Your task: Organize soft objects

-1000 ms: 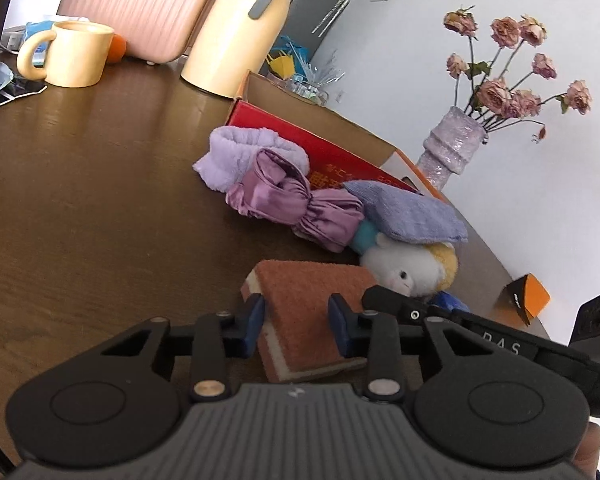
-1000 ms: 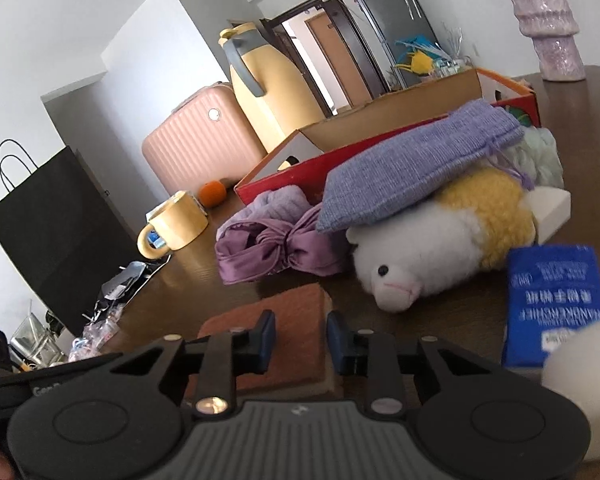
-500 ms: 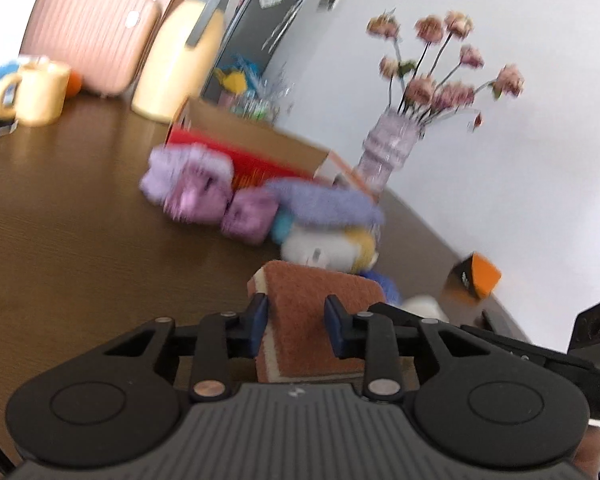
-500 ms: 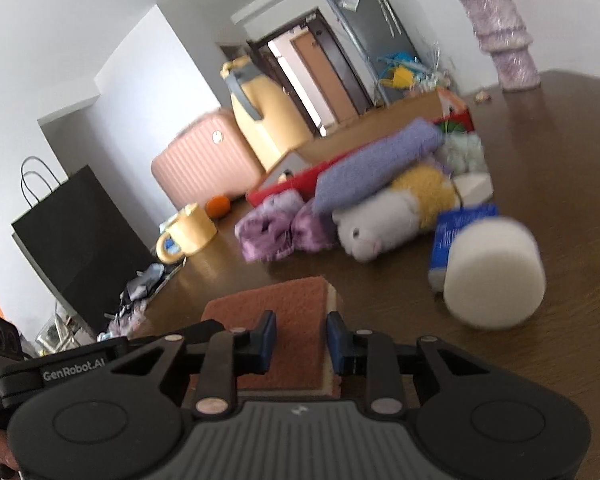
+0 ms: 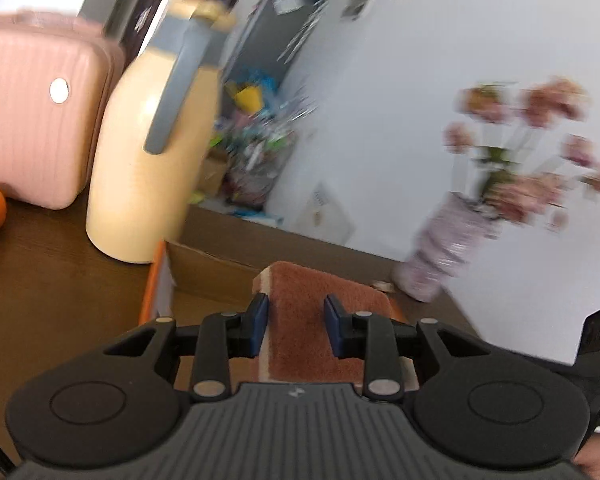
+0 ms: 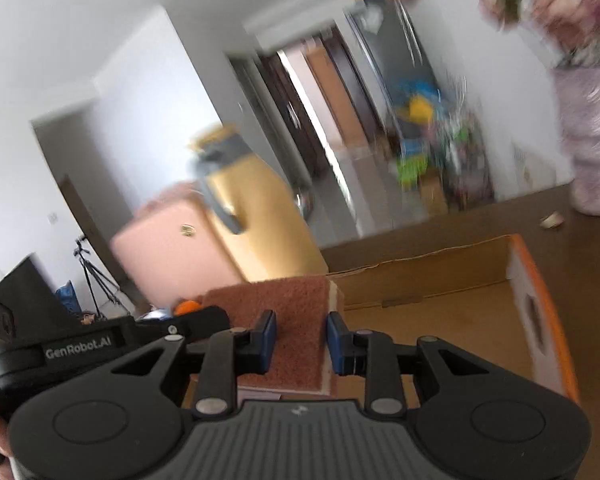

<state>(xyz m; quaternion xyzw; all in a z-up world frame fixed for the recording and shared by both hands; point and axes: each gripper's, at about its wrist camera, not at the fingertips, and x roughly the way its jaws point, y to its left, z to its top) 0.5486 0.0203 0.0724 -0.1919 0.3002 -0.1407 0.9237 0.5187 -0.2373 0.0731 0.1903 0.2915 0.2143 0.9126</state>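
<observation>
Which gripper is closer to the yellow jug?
Left. The jug stands close ahead-left of the left gripper; the right gripper grips the far side of the sponge, farther away.

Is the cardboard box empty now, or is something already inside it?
Empty, as far as visible: the right wrist view shows only the bare floor of the cardboard box. The brown sponge is held above it; the near part is hidden.

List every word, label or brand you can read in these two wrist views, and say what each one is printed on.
"GenRobot.AI": white lettering on the black body of the left gripper, seen in the right wrist view.
Small embossed logo mark on each gripper's ribbed grey housing: no readable letters.
Papers stuck on the dark grey cabinet: too blurred to read.
Nothing else legible.
</observation>
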